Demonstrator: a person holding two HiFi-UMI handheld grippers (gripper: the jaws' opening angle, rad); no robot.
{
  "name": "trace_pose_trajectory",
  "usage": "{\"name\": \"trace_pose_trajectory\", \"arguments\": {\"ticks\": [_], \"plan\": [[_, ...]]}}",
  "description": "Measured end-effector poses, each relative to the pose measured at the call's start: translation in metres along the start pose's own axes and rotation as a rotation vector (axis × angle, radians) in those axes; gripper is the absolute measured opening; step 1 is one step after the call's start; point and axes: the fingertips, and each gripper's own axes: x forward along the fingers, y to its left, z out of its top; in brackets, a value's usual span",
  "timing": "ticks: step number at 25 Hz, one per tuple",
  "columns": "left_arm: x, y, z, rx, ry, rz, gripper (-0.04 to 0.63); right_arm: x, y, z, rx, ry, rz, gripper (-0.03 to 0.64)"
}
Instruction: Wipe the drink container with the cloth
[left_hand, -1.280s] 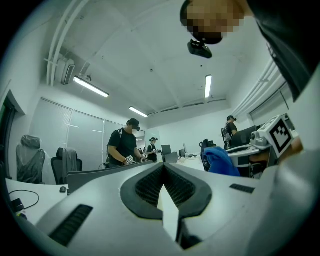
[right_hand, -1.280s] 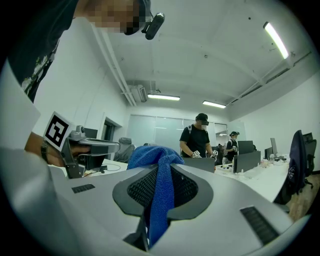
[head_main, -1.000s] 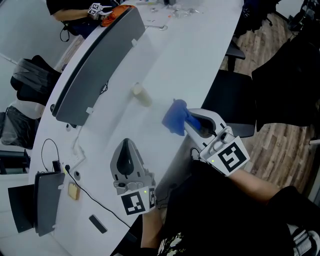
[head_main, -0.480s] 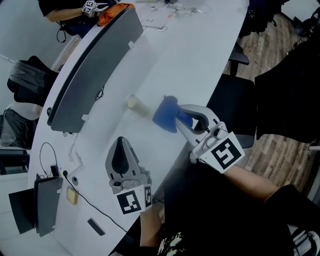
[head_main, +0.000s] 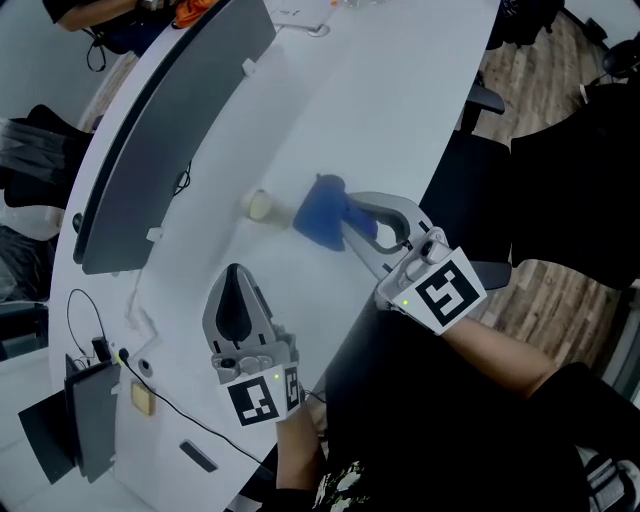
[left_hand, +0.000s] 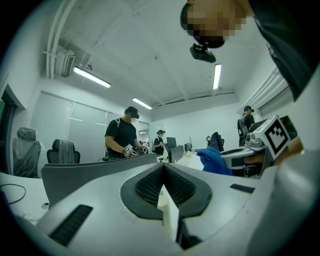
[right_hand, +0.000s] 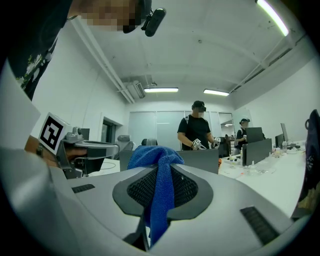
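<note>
left gripper (head_main: 234, 272): sitting below-left of the bottle, apart from it, jaws pressing together | bottle (head_main: 258, 205): resting on white table (head_main: 380, 110) | blue cloth (head_main: 318, 211): hanging just right of the bottle | right gripper (head_main: 350, 222): reaching in from the bottle's right, jaws pinching the cloth

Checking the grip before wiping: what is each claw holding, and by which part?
The right claw is shut on the blue microfibre cloth, pinching a bunched fold; the rest bulges beyond its tips. The left claw is shut on nothing.
</note>
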Motion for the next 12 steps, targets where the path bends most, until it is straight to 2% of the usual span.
{"name": "trace_pose_trajectory", "arguments": {"ticks": [8, 12], "plan": [[0.046, 0.023, -0.030, -0.054, 0.056, -0.039, 0.002, 0.046, -0.013, -0.029, 0.034, 0.081, -0.001, 0.042], [0.069, 0.031, -0.045, -0.050, 0.080, -0.045, 0.002, 0.066, -0.020, -0.045, 0.038, 0.106, -0.006, 0.043]]}}
